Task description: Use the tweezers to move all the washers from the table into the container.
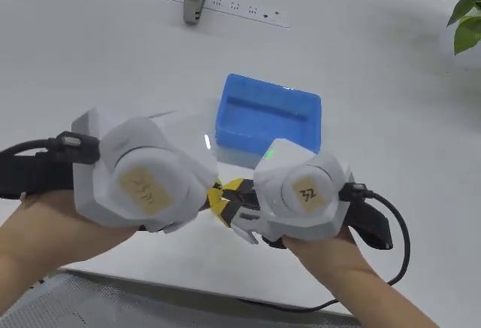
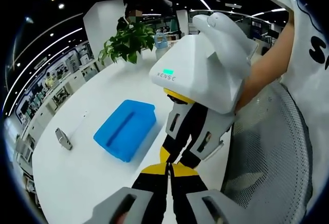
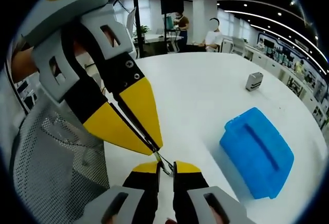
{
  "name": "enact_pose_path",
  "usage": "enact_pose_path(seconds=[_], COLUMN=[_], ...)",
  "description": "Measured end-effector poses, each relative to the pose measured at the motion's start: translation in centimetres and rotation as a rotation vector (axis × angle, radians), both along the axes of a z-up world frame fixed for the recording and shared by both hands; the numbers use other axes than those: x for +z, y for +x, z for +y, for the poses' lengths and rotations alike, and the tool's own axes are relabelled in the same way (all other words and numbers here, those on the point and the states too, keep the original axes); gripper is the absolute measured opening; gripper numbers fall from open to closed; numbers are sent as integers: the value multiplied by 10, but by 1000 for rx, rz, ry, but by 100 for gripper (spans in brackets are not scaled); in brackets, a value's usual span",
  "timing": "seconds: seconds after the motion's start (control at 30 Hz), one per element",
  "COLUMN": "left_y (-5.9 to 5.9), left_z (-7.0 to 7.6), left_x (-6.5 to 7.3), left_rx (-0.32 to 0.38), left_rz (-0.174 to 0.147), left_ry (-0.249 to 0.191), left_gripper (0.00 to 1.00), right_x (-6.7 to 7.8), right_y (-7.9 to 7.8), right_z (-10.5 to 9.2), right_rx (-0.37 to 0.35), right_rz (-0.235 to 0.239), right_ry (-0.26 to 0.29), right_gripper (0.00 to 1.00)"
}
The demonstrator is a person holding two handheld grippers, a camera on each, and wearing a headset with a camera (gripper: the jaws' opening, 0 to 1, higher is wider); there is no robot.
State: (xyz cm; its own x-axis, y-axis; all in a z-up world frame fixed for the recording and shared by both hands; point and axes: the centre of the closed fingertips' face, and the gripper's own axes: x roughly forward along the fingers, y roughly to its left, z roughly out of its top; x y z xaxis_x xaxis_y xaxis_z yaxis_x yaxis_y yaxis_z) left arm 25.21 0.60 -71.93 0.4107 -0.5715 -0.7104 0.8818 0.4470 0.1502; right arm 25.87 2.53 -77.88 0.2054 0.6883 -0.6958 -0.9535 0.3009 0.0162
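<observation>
Right gripper view tells us most: the left gripper slants down from upper left, jaws clamped on the tweezers. At bottom centre the right gripper brackets their tip; pinching or not, we cannot tell. At right stands the blue container, well apart. We judge washer-moving not yet begun.

blue container ahead, bare table around
</observation>
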Motion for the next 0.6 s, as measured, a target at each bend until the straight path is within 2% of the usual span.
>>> enact_pose_path(seconds=[0.03,0.23,0.33,0.4,0.5,0.6], left_y=[0,5,9,10,13,12], left_z=[-1,-6,-5,-2,3,10], left_x=[0,7,18,22,25,30], left_rx=[-2,22,64,98,148,206], left_rz=[-3,-39,-61,-60,-63,-71], left_ry=[2,-29,-93,-121,-158,-218], left_gripper=[0,0,0,0,13,21], right_x=[1,11,18,25,35,43], right_y=[0,2,5,6,9,14], right_z=[-1,-1,-1,-2,-4,-7], right_rx=[22,21,15,18,16,8], right_rz=[-32,-64,-66,-76,-92,-98], right_ry=[-19,-13,2,8,17,26], right_gripper=[5,4,4,4,4,4])
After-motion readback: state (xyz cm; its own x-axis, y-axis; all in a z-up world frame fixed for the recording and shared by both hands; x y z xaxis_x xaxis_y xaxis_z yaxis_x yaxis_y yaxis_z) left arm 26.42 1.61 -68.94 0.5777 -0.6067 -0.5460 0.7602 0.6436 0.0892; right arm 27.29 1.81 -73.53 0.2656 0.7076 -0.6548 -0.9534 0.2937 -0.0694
